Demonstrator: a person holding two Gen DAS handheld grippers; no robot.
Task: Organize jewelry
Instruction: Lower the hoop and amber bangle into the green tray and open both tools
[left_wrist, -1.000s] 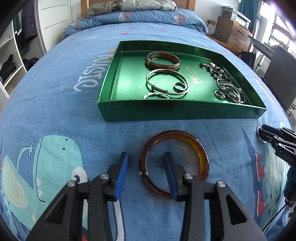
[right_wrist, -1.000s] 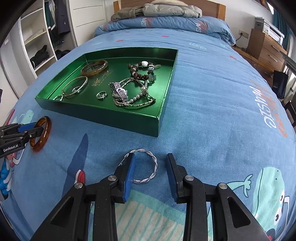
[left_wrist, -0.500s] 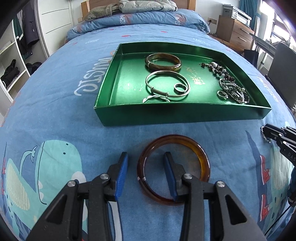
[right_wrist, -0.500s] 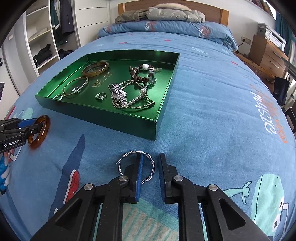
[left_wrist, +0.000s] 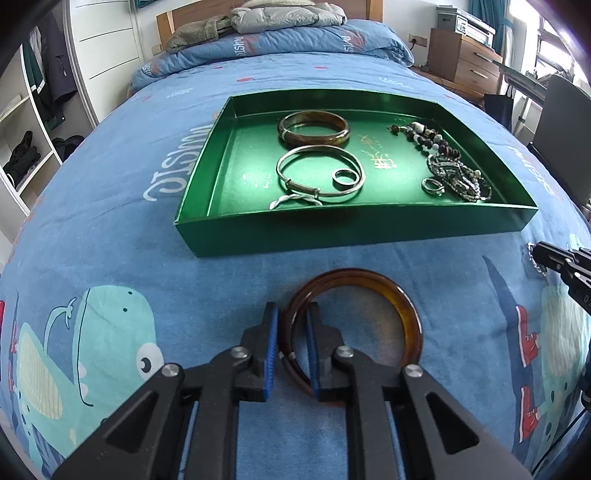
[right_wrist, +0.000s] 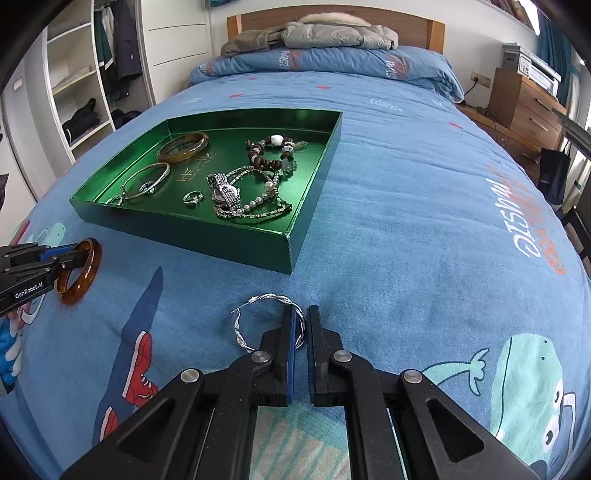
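Your left gripper (left_wrist: 291, 317) pinches the amber bangle's (left_wrist: 402, 314) left rim on the bedspread (left_wrist: 110, 221) before the green tray's (left_wrist: 332, 236) near wall, while your right gripper (right_wrist: 300, 321) clamps the twisted silver hoop (right_wrist: 258, 301) near the tray's right corner.

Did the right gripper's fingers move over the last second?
Yes. The right gripper has closed from wide open onto the twisted silver bangle, which lies in the same spot before the green tray.

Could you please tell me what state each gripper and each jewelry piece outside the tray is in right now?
Left gripper: shut on the amber translucent bangle, one finger inside the ring.
Right gripper: shut on the twisted silver wire bracelet.
Green shallow tray: open, jewelry inside.
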